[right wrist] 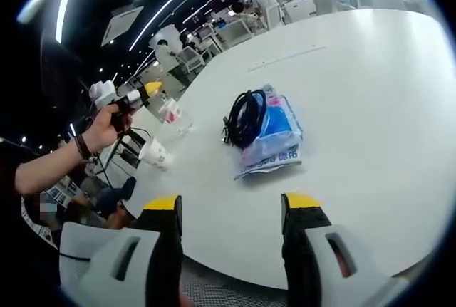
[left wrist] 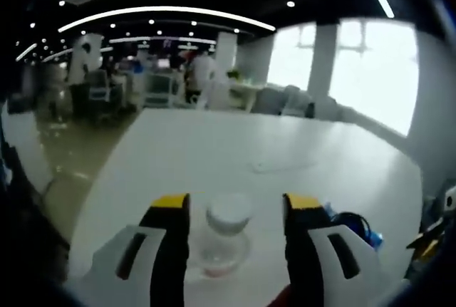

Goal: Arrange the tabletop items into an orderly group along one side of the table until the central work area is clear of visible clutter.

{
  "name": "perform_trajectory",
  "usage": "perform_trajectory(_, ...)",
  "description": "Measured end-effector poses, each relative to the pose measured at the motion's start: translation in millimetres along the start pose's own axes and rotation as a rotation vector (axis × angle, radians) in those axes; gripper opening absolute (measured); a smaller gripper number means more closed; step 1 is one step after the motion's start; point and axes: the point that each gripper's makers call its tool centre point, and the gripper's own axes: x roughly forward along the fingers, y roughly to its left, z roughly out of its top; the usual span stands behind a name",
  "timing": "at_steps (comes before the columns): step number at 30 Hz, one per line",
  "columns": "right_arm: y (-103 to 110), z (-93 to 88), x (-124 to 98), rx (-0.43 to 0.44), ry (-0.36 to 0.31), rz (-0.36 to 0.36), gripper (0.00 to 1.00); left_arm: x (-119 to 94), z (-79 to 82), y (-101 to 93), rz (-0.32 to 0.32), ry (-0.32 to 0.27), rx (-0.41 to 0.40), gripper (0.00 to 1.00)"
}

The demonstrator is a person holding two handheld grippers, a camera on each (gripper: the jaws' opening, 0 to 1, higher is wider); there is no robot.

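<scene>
Two claws are up and neither holds anything: my left gripper (left wrist: 236, 211) stands wide around a clear jar with a white lid (left wrist: 227, 241), not yet closed on it; my right gripper (right wrist: 231, 207) is wide over the table edge. Beyond it, a black cable coil (right wrist: 246, 117) lies on a blue-and-white packet (right wrist: 274, 139), mid-table (right wrist: 370, 72); a paper cup (right wrist: 154, 154) lies tipped. I judge the tidying barely begun

I can read nothing here. The blue-and-white packet (right wrist: 274, 136) at the middle of my right gripper view carries dark print along its lower edge, but it's too small and blurred to make out.
</scene>
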Motion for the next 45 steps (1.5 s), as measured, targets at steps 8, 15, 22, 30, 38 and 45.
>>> perform_trajectory(8, -0.3, -0.2, -0.5, 0.001, -0.001, -0.001, 0.56, -1.4, -0.3, -0.5, 0.115, -0.027, -0.036, 0.45)
perform_trajectory(15, -0.2, -0.2, -1.0, 0.006, -0.002, -0.001, 0.56, -0.9, -8.9, -1.3, 0.152, -0.009, -0.045, 0.37)
perform_trajectory(22, 0.2, 0.1, -0.4, 0.010, -0.003, 0.003, 0.56, -6.1, -9.5, 15.8, 0.165, -0.010, -0.087, 0.23)
perform_trajectory(30, 1.4, -2.2, 0.9, 0.004, 0.007, 0.008, 0.56, -3.4, -9.4, 9.0, 0.052, 0.001, -0.048, 0.23)
perform_trajectory(38, 1.6, -2.1, 1.8, -0.001, 0.009, 0.009, 0.56, 0.7, -5.8, 20.6, -0.031, 0.032, -0.004, 0.22)
perform_trajectory(45, 0.7, -1.8, 1.5, 0.002, 0.008, 0.004, 0.55, 0.9, -9.1, 9.2, -0.041, 0.039, 0.054, 0.22)
